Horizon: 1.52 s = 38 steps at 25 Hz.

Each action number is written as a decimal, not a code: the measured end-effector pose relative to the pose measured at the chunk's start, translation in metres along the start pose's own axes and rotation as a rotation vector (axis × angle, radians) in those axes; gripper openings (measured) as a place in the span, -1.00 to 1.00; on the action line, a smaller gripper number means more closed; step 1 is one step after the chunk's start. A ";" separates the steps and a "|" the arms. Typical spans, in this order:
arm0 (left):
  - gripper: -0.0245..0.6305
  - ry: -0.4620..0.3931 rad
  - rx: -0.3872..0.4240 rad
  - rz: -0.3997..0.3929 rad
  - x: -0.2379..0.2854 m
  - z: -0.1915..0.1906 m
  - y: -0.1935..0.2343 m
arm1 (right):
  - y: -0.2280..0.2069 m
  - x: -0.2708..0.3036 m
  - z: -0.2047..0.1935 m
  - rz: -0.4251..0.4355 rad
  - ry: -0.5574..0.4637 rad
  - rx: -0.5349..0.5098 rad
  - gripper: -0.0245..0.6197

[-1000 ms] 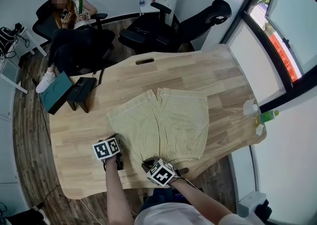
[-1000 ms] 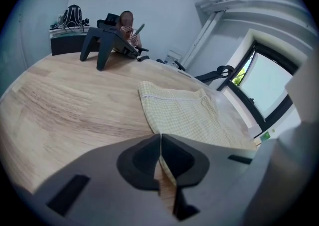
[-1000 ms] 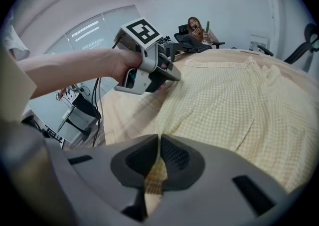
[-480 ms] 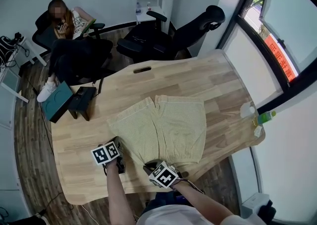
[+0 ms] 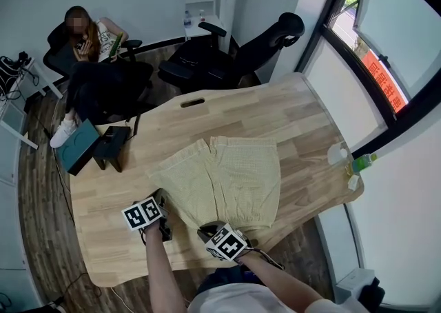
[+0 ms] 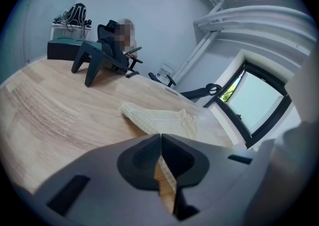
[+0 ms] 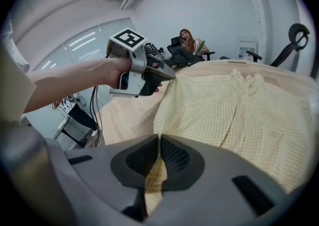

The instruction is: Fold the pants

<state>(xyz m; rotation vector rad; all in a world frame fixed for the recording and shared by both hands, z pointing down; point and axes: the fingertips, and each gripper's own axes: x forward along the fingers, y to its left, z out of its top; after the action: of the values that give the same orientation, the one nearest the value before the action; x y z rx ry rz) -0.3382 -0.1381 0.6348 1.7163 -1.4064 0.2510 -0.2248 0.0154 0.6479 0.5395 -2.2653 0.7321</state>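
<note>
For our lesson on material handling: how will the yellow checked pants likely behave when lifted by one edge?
Probably floppy: the pants lie flat on the table, so the free part should sag and drag. Likely light: thin cloth, its near edge pinched in the left gripper and right gripper.

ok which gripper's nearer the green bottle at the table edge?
Right. The right gripper is shut on the pants' near edge, the green bottle off to its right. The left gripper grips that edge further left, farther away.

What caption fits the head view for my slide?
Left gripper and right gripper pinch the near edge of yellow pants on a wooden table.
</note>
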 end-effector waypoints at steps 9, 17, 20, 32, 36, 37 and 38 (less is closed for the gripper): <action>-0.89 -0.048 0.090 -0.017 -0.003 0.013 -0.020 | -0.012 -0.013 0.004 -0.052 -0.017 -0.002 -0.88; -0.89 -0.073 0.122 -0.068 0.001 0.025 -0.043 | -0.026 -0.028 0.008 -0.114 -0.069 0.048 -0.88; -0.89 -0.077 0.135 -0.083 0.000 0.028 -0.051 | -0.029 -0.033 0.009 -0.131 -0.089 0.066 -0.88; -0.89 -0.087 0.196 -0.154 0.014 0.043 -0.099 | -0.050 -0.060 0.012 -0.191 -0.152 0.144 -0.88; -0.89 -0.072 0.222 -0.165 0.026 0.043 -0.115 | -0.061 -0.068 0.011 -0.204 -0.168 0.177 -0.88; -0.89 -0.071 0.229 -0.166 0.029 0.045 -0.120 | -0.064 -0.070 0.011 -0.207 -0.173 0.182 -0.88; -0.89 -0.071 0.237 -0.168 0.031 0.047 -0.125 | -0.067 -0.072 0.011 -0.209 -0.178 0.188 -0.88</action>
<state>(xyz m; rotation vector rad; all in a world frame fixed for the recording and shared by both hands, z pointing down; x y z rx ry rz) -0.2356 -0.1967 0.5656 2.0443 -1.3149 0.2747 -0.1442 -0.0300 0.6127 0.9488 -2.2683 0.8221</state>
